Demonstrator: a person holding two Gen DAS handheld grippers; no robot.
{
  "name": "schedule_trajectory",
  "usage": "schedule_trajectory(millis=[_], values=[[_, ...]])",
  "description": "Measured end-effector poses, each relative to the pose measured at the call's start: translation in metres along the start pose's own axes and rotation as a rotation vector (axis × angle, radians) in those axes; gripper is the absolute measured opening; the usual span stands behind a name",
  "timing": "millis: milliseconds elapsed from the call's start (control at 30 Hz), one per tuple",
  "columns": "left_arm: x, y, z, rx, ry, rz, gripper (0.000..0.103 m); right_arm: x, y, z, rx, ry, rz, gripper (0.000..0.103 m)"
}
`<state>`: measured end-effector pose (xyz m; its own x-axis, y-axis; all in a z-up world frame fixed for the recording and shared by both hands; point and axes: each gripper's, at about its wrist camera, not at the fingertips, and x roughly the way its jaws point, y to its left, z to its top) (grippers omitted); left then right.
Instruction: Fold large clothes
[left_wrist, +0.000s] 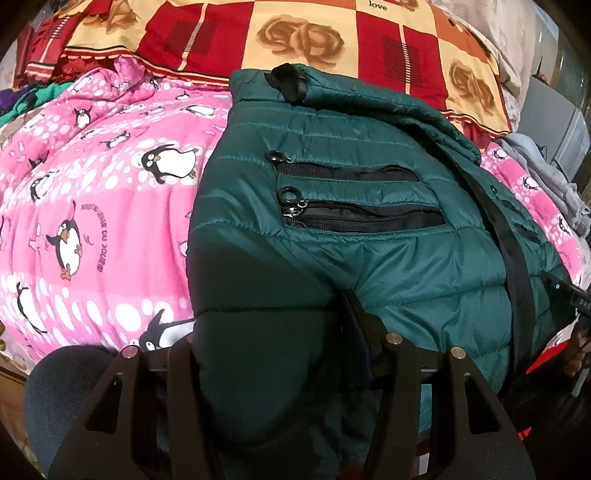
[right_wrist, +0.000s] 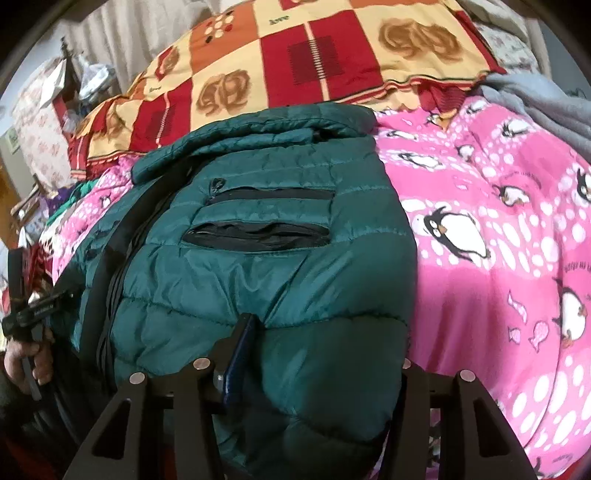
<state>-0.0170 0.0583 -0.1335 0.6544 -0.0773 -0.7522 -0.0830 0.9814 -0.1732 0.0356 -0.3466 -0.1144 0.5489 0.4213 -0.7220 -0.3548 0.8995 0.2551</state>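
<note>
On the pink penguin-print blanket lies one dark-green quilted puffer jacket with two zipped pockets; left gripper and right gripper each pinch its near hem.

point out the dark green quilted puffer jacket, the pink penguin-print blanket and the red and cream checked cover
dark green quilted puffer jacket (left_wrist: 406, 266), left wrist view, front panel
pink penguin-print blanket (left_wrist: 110, 206), left wrist view, bare stretch
red and cream checked cover (right_wrist: 332, 55), right wrist view, red square

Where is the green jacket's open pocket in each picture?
Left wrist: the open pocket sits just right of the middle, on the green jacket, below a second zip.
Right wrist: the pocket sits just left of the middle.
Shared landmark: the pink penguin blanket under the jacket, left in one view, right in the other.
</note>
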Motion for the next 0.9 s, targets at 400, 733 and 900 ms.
schedule_trajectory(millis=[400, 733, 900], values=[[-0.002, 0.006, 0.001, -0.047, 0.022, -0.044, 0.051, -0.004, 0.011, 0.007, 0.109, -0.033, -0.078, 0.041], [-0.009, 0.003, 0.000, -0.039, 0.003, -0.045, 0.031, -0.020, 0.009, 0.006, 0.123, -0.111, -0.049, 0.026], [-0.006, 0.005, -0.001, -0.060, 0.009, -0.053, 0.036, -0.011, 0.008, 0.005, 0.128, -0.079, -0.055, 0.026]])
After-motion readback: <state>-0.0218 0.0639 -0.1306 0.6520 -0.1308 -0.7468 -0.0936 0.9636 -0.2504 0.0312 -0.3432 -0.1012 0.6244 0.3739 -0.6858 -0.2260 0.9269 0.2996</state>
